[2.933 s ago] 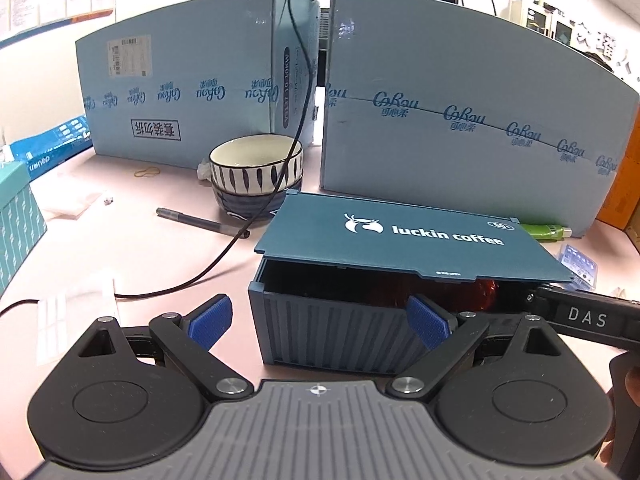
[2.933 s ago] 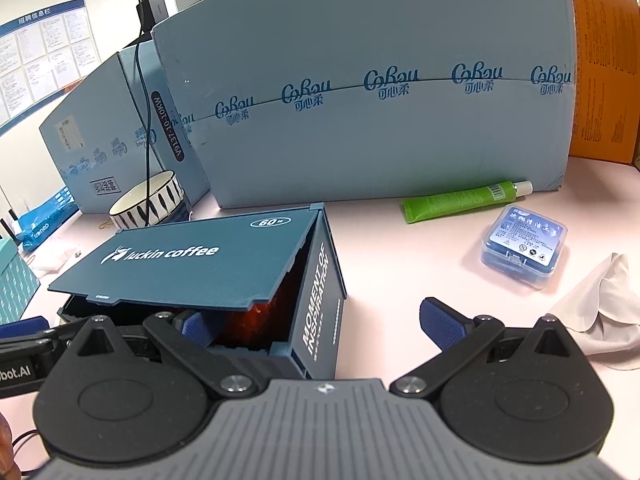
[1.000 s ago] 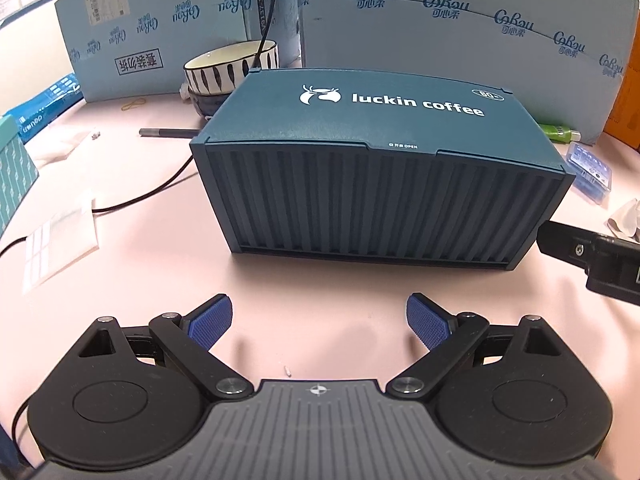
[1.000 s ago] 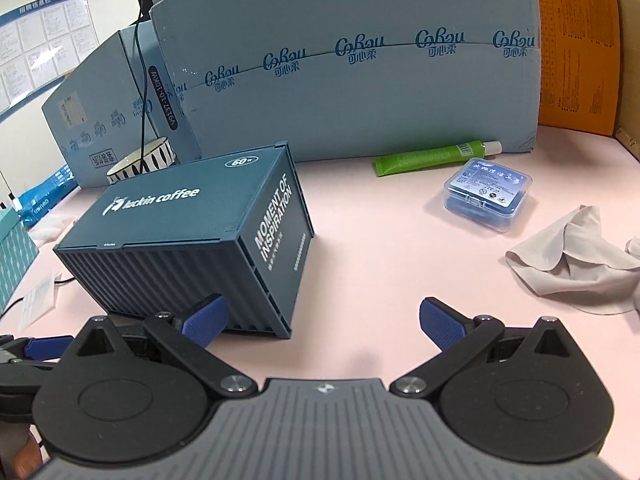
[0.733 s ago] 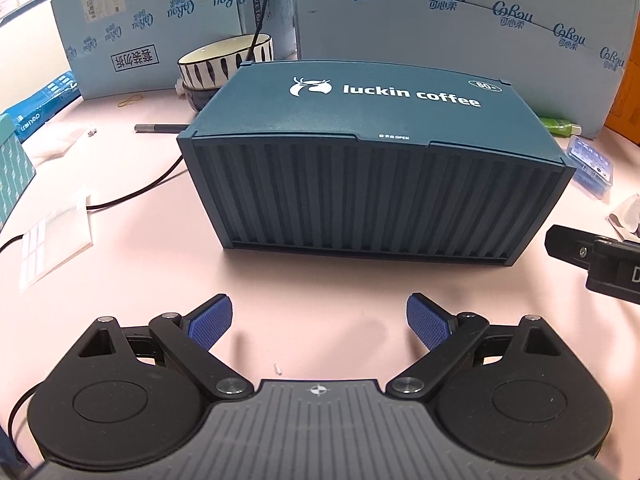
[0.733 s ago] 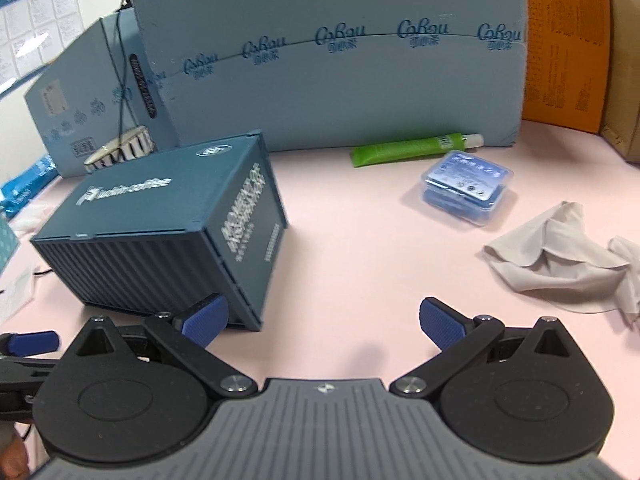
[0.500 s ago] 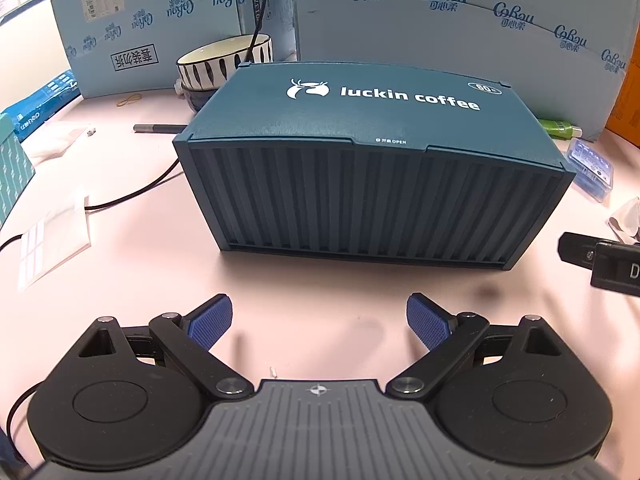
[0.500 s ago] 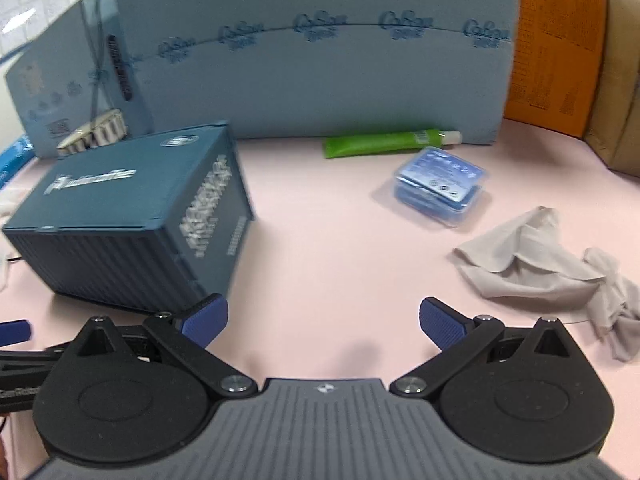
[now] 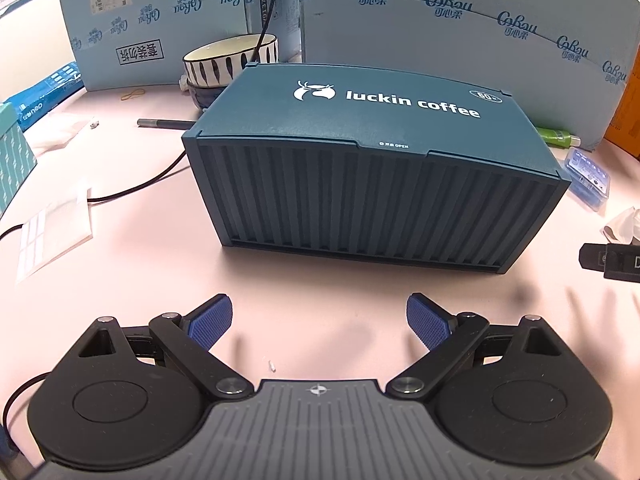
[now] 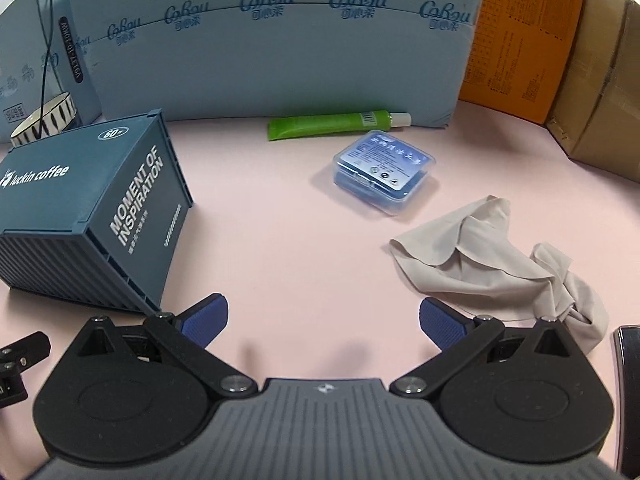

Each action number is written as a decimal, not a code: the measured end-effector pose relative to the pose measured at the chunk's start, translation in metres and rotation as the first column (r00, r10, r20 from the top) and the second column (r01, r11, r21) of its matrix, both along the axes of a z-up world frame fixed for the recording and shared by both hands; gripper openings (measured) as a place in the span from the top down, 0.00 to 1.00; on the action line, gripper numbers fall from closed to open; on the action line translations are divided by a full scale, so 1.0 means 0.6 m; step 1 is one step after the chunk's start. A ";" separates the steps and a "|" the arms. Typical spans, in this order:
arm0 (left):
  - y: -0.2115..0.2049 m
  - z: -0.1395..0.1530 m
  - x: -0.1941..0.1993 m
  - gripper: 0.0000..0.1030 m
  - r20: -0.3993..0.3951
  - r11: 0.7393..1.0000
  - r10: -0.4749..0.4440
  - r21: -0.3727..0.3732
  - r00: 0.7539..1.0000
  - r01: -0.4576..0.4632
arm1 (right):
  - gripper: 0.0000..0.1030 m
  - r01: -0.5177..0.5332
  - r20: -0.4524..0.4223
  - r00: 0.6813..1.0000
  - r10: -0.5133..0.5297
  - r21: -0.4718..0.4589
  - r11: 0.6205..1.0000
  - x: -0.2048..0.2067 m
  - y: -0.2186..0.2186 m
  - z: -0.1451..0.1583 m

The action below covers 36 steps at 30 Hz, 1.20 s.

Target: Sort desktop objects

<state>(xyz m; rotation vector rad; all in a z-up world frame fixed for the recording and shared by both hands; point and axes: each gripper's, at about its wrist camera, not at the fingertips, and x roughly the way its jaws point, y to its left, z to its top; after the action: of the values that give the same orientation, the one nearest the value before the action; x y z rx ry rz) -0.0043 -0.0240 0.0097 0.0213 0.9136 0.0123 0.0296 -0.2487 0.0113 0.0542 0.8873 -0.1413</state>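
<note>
A dark blue "luckin coffee" box [image 9: 372,184] stands on the pink desk with its lid down; the right wrist view shows it at the left [image 10: 92,208]. My left gripper [image 9: 319,320] is open a short way in front of the box, nothing between its fingers. My right gripper [image 10: 322,322] is open over bare desk, to the right of the box. Ahead of it lie a green tube [image 10: 336,123], a clear case with blue contents [image 10: 382,166] and a crumpled beige cloth [image 10: 492,264]. The right gripper's tip [image 9: 612,260] shows at the left view's right edge.
Tall light-blue cartons [image 9: 440,40] wall off the back, with orange and brown boxes [image 10: 532,36] at the right. Behind the box are a striped bowl [image 9: 230,58], a pen [image 9: 164,123], a black cable [image 9: 136,188] and a rubber band [image 9: 134,94]. White paper [image 9: 52,232] lies left.
The box lid, open 2.9 s ago with red contents showing, is now down. My right gripper has swung right, away from the box toward the cloth and case. The left gripper has barely moved.
</note>
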 end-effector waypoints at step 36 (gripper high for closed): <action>0.010 -0.001 -0.005 0.09 -0.015 0.999 0.026 -0.026 1.000 -0.026 | 0.00 0.045 -0.021 0.999 -0.046 -0.036 0.998 0.000 -0.010 0.003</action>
<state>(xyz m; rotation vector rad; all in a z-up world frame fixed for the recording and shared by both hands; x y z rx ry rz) -0.0074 -0.0180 0.0089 -0.0143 0.9284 0.0244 0.0297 -0.2548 0.0128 0.0400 0.9059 -0.2007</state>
